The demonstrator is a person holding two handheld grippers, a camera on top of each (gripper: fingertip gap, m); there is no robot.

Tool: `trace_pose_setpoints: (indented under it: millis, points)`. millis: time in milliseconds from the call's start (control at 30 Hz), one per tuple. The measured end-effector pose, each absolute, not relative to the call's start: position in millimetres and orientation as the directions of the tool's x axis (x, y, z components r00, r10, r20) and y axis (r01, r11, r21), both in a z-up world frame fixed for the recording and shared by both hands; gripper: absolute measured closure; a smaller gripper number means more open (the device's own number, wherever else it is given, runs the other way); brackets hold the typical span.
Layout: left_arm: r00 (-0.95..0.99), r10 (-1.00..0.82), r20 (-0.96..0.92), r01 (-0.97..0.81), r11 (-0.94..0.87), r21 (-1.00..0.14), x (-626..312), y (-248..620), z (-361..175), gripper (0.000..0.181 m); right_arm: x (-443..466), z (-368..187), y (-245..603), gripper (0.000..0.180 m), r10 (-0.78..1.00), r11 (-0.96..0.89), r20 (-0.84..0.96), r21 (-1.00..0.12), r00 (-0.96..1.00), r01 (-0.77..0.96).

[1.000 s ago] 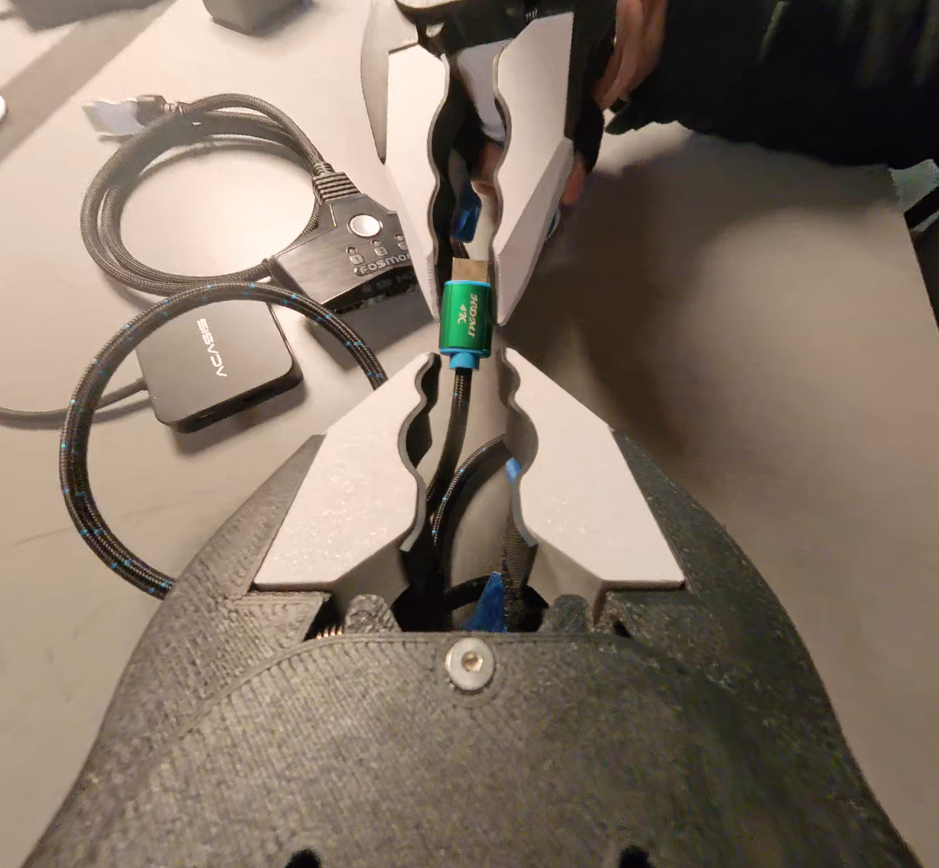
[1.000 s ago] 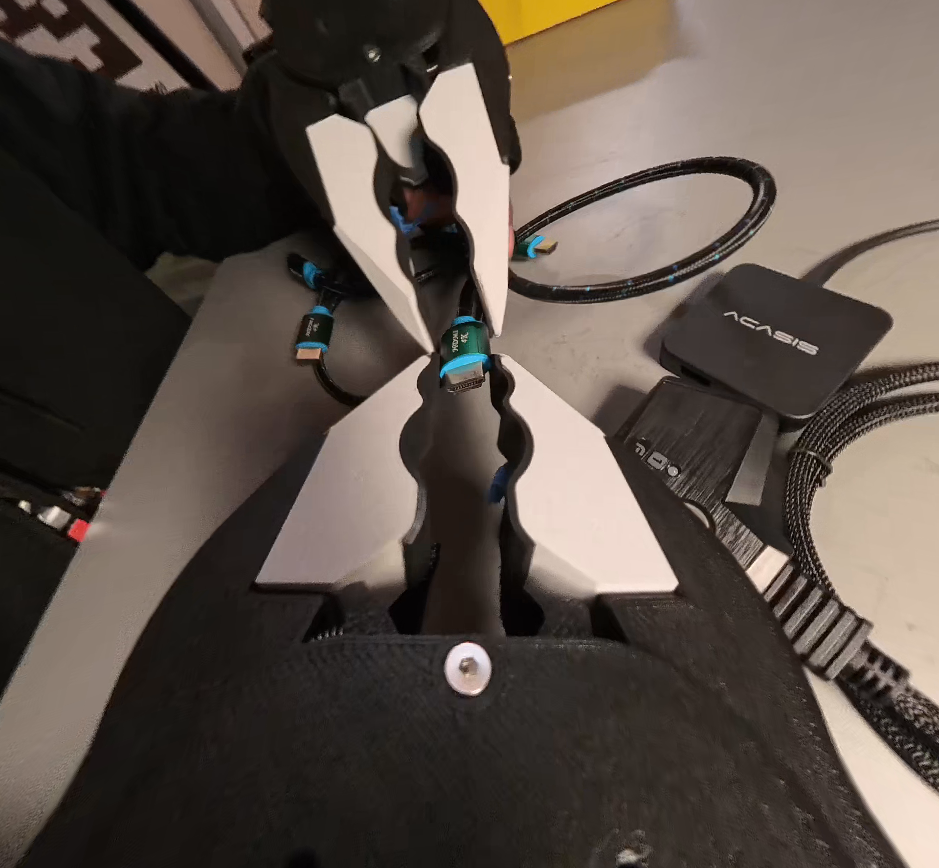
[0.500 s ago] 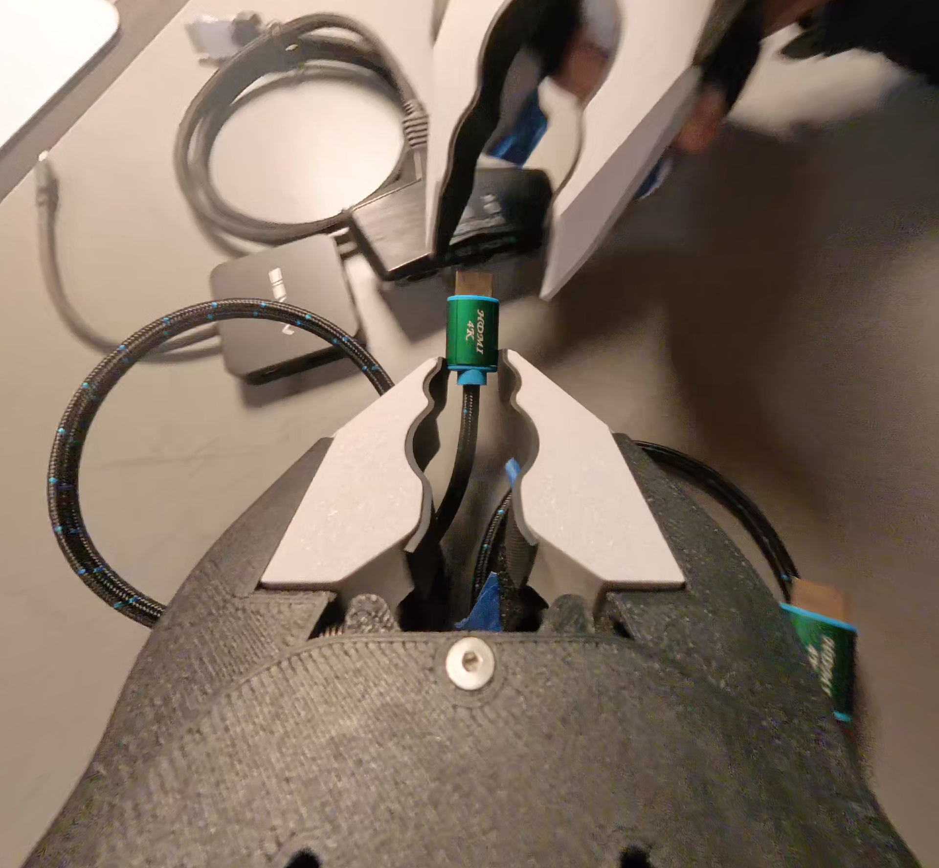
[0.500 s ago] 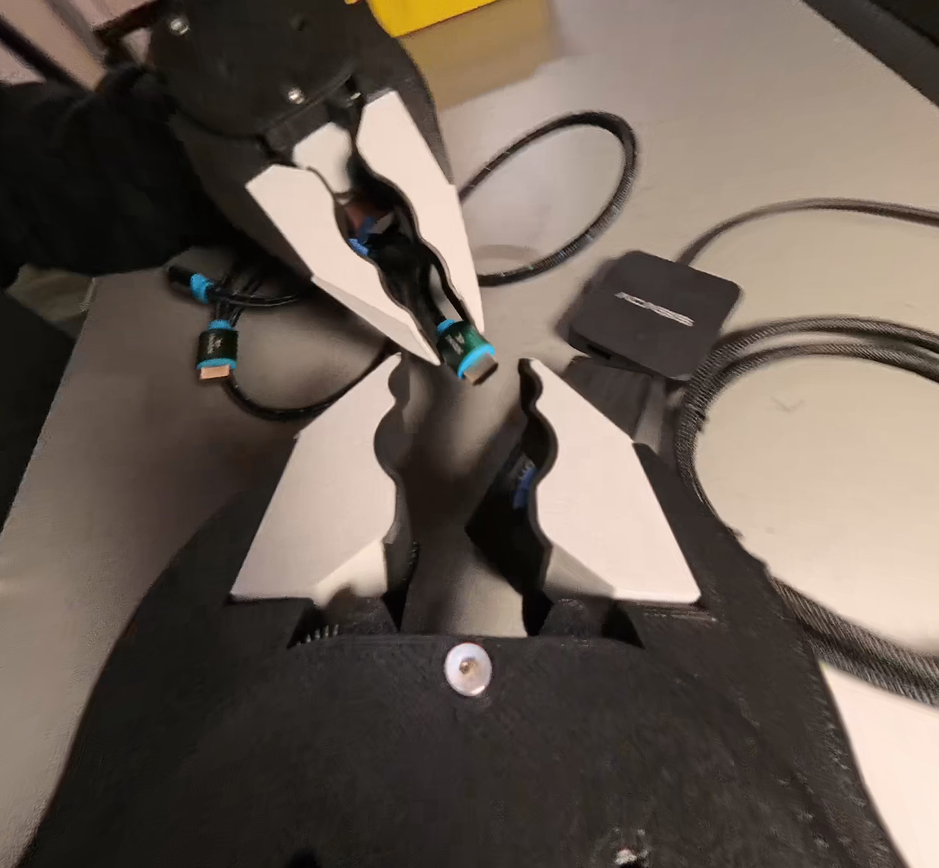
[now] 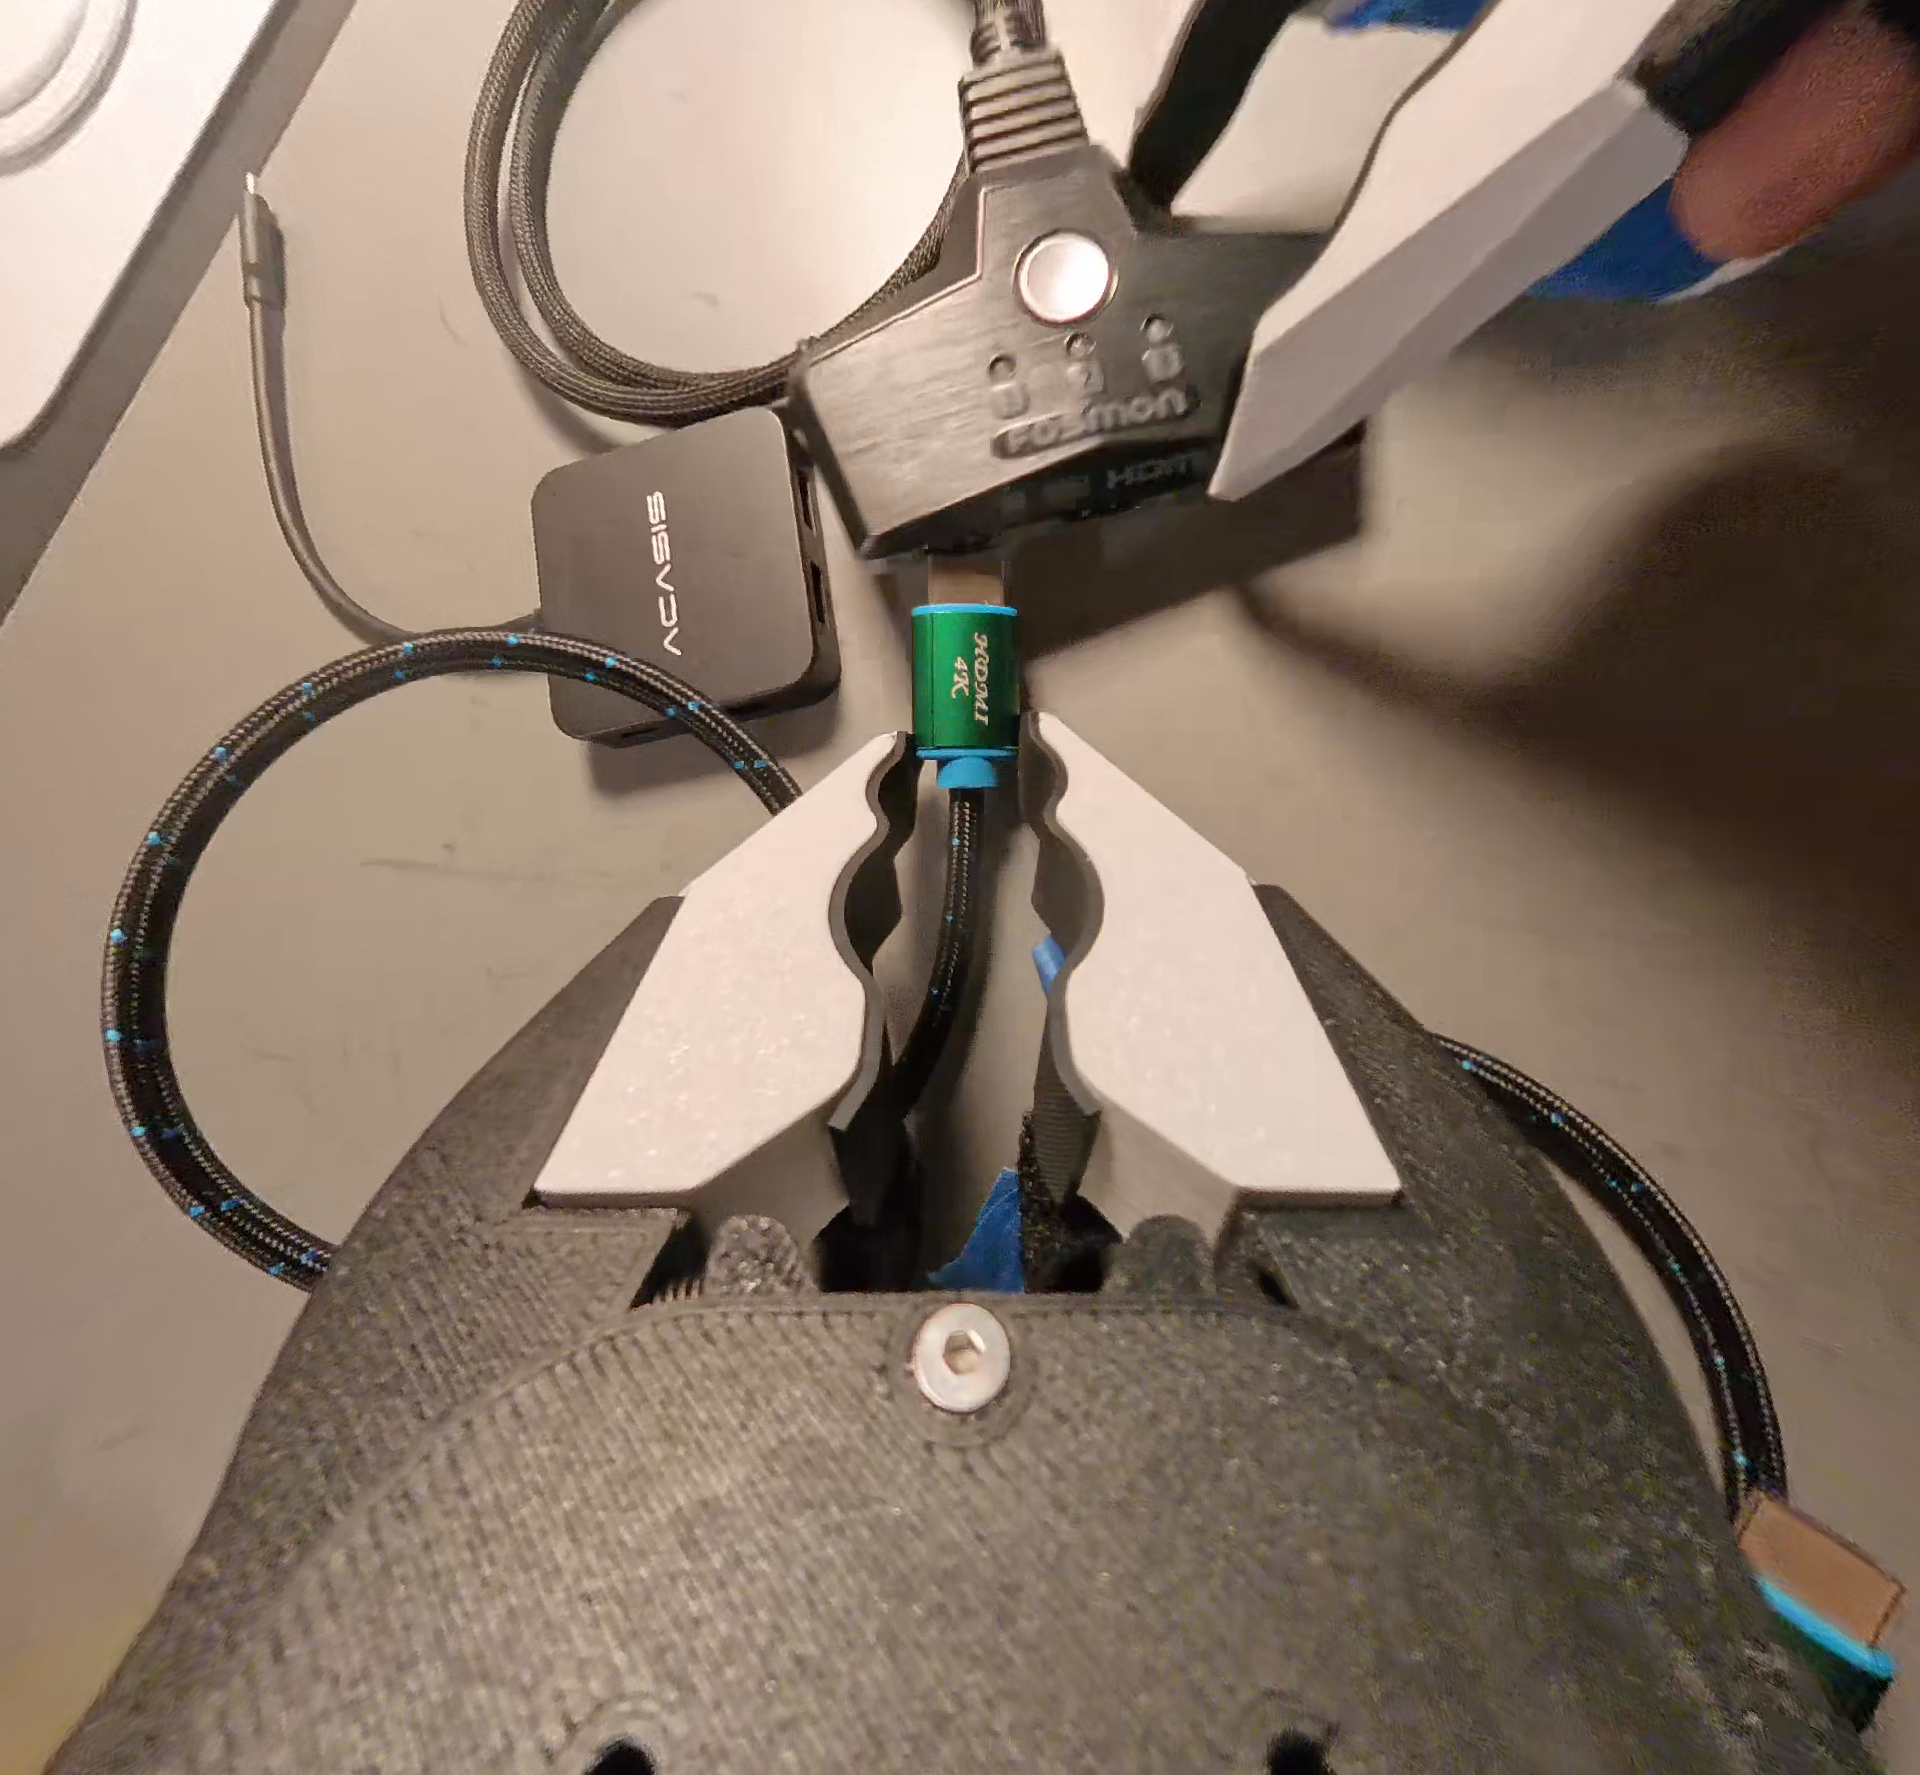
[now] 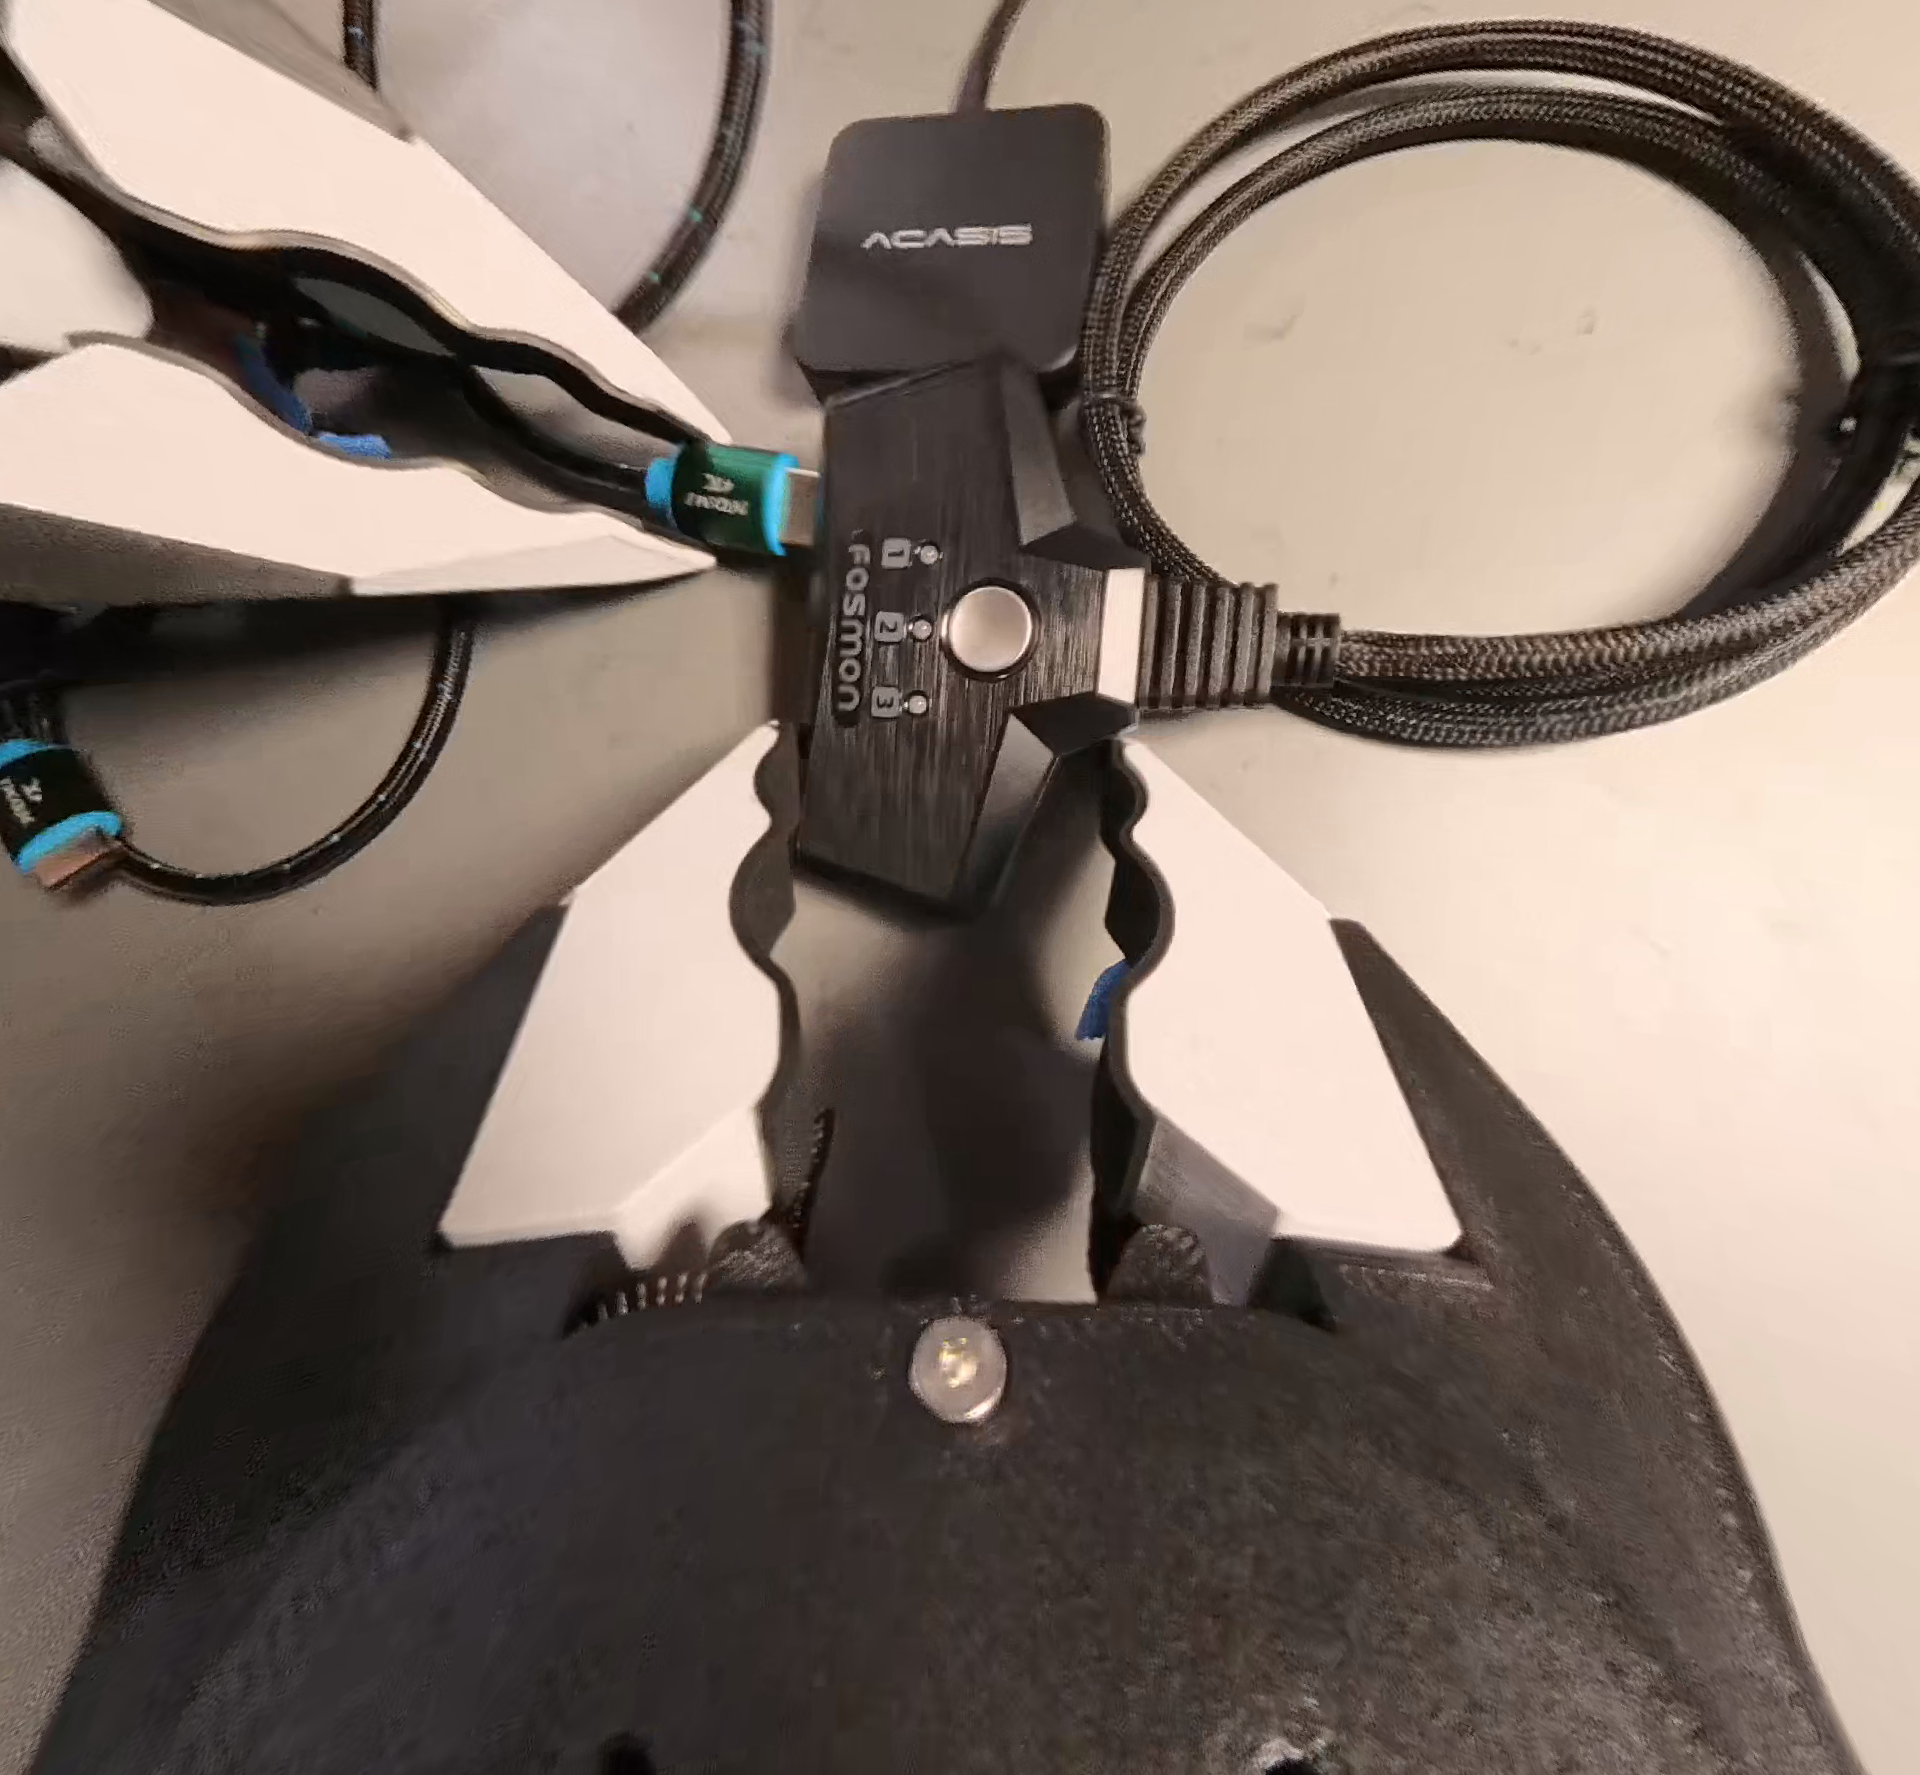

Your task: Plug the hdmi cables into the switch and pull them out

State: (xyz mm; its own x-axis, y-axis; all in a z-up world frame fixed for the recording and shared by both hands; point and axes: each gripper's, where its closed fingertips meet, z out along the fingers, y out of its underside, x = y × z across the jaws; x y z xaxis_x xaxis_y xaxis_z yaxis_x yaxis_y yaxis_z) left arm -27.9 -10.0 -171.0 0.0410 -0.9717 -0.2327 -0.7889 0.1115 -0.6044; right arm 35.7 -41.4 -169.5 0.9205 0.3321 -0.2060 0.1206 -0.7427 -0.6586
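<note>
The green HDMI plug (image 5: 963, 678) sits with its metal tip right at the port edge of the black switch (image 5: 1023, 395), at the port nearest the square black hub (image 5: 675, 572); whether it has entered, I cannot tell. The left gripper (image 5: 961, 743) pinches the plug at its blue collar, braided cable (image 5: 935, 936) trailing back between the jaws. I judge the plug shell rigid and a fair hold, the cable springy, and the switch light enough to skid when pushed — so it needs bracing. The right gripper (image 6: 940, 749) has its jaws spread astride the switch's end without visibly clamping it. A second plug (image 6: 52, 816) lies loose on the grey table (image 6: 1558, 998). No containers are in view.
</note>
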Motion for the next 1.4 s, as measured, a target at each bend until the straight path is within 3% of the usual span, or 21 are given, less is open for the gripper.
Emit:
trace_pose_setpoints:
  millis: [67,600,1133,1400]
  points:
    - [0.060,-0.973,-0.221,-0.794,0.087,-0.601,-27,-9,-172,0.161,34,-168,-39,0.129,0.320,-0.742,-0.237,-0.665,0.917,0.087]
    - [0.151,-0.979,-0.136,-0.759,-0.027,-0.650,-26,0,-168,0.162,29,-169,-38,0.129,0.330,-0.707,-0.136,-0.691,0.934,0.149]
    - [0.137,-0.989,0.060,-0.733,-0.142,-0.665,-27,-4,-168,0.163,26,-168,-45,0.130,0.398,-0.708,-0.184,-0.685,0.899,0.173]
    - [0.119,-0.993,0.005,-0.746,-0.093,-0.659,-29,-4,-165,0.162,25,-167,-47,0.130,0.403,-0.719,-0.174,-0.668,0.899,0.193]
